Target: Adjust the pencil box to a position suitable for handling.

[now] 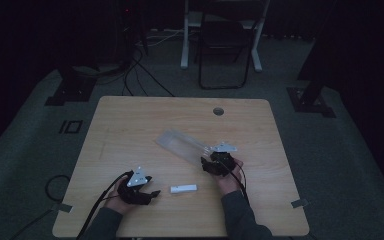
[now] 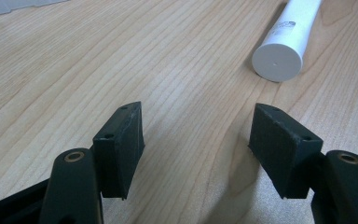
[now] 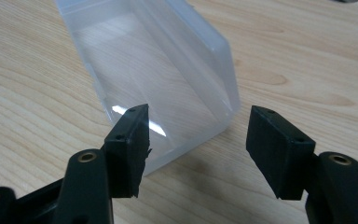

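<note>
A clear plastic box [image 1: 182, 144] lies flat on the wooden table [image 1: 130, 125], running from the middle toward the right. In the right gripper view the box [image 3: 158, 74] has its near end just beyond my right gripper [image 3: 196, 135], which stands open with nothing between its jaws. A small white tube [image 1: 183, 189] lies near the front of the table; the left gripper view has the tube [image 2: 286, 42] with its round cap end facing me, up and to the right. My left gripper [image 2: 198, 133] is open and empty, just short of the tube. From above, the left gripper [image 1: 139, 190] and right gripper [image 1: 219, 161] rest in a person's hands.
A round cable hole [image 1: 218, 111] sits near the table's far edge. Beyond the table stand a dark folding chair [image 1: 225, 45] and white desk legs [image 1: 185, 35] on a grey carpet, with cables on the floor at the left.
</note>
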### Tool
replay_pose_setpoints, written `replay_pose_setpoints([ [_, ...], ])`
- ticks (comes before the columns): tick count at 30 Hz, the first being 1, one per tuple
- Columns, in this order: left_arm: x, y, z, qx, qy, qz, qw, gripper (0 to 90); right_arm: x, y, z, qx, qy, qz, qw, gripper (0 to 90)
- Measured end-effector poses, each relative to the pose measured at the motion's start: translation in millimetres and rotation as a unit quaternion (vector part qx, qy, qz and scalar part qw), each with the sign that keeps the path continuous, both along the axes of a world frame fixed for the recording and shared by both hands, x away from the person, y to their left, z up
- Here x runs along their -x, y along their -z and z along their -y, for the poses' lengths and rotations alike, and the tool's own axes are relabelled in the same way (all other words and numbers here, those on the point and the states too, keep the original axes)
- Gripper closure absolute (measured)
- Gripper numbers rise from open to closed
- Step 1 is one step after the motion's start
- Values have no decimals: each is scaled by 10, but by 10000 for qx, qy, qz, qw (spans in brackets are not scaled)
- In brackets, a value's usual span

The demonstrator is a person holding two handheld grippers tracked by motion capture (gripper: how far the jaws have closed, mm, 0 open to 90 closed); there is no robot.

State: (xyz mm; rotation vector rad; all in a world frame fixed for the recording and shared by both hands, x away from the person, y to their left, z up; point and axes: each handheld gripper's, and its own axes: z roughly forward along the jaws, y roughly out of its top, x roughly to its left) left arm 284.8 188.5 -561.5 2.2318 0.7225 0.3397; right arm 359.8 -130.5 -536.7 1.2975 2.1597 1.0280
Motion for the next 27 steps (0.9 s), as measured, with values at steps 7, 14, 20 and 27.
replay_pose_setpoints([
  [7, 0, 0, 0, -2, -1, 0, 10000, 351, -74, 99, -13, -132, 54, -241, 9996, 398],
  [14, 0, 0, 9, -8, -33, 4, 10000, 349, -104, 143, -33, -86, 24, -353, 9993, 418],
  [20, 1, -1, 21, -10, -123, 10, 9999, 350, -126, 160, -35, -113, 43, -495, 9987, 457],
  [27, -1, 0, 24, -9, -165, 19, 9999, 352, -176, 179, -37, -80, 170, -586, 9981, 524],
])
